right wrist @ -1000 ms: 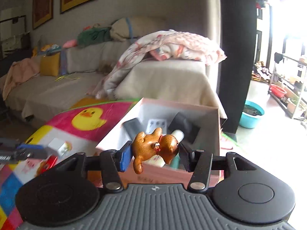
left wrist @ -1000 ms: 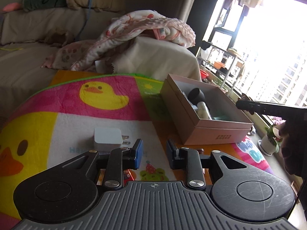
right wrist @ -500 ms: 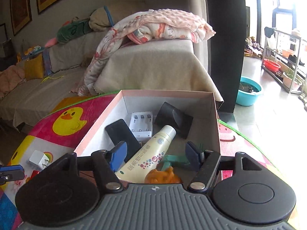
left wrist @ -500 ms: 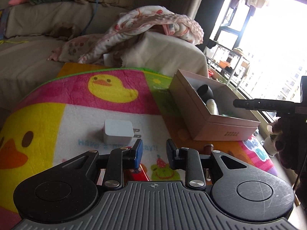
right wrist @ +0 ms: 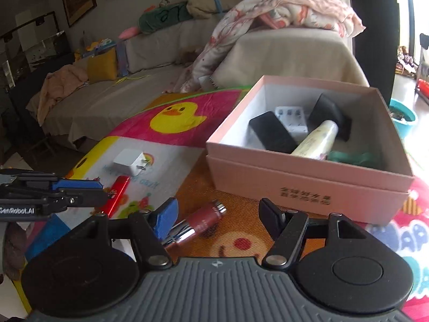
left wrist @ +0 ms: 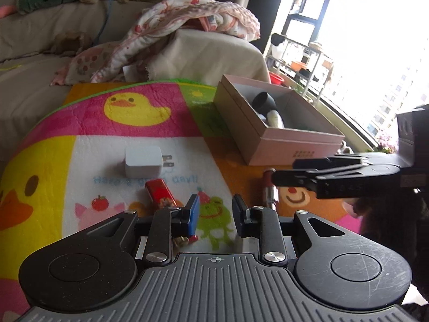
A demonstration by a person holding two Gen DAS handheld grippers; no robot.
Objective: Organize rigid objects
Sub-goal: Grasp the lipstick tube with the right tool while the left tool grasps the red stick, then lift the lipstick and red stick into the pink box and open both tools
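Observation:
A pink box [right wrist: 308, 177] on the cartoon mat [left wrist: 139, 112] holds a cream tube [right wrist: 316, 141], a black case, a white battery holder, a black block and a green item. The box also shows in the left wrist view [left wrist: 289, 147]. A white plug adapter [left wrist: 143, 161], a red lighter [left wrist: 161, 193] and a dark red lipstick [right wrist: 203, 221] lie on the mat. My left gripper [left wrist: 215, 214] is open and empty, just above the lighter. My right gripper [right wrist: 217, 216] is open and empty, low over the lipstick, in front of the box.
A beige sofa [right wrist: 112, 99] with a flowered blanket [left wrist: 187, 21] and cushions stands behind the mat. A shelf rack [left wrist: 303, 61] and bright window are at the right. A teal basin [right wrist: 403, 116] sits on the floor.
My right gripper let the brown toy figure go into the box, opened, and drew back down in front of the box over the lipstick. My left gripper pulled back, baring the lighter.

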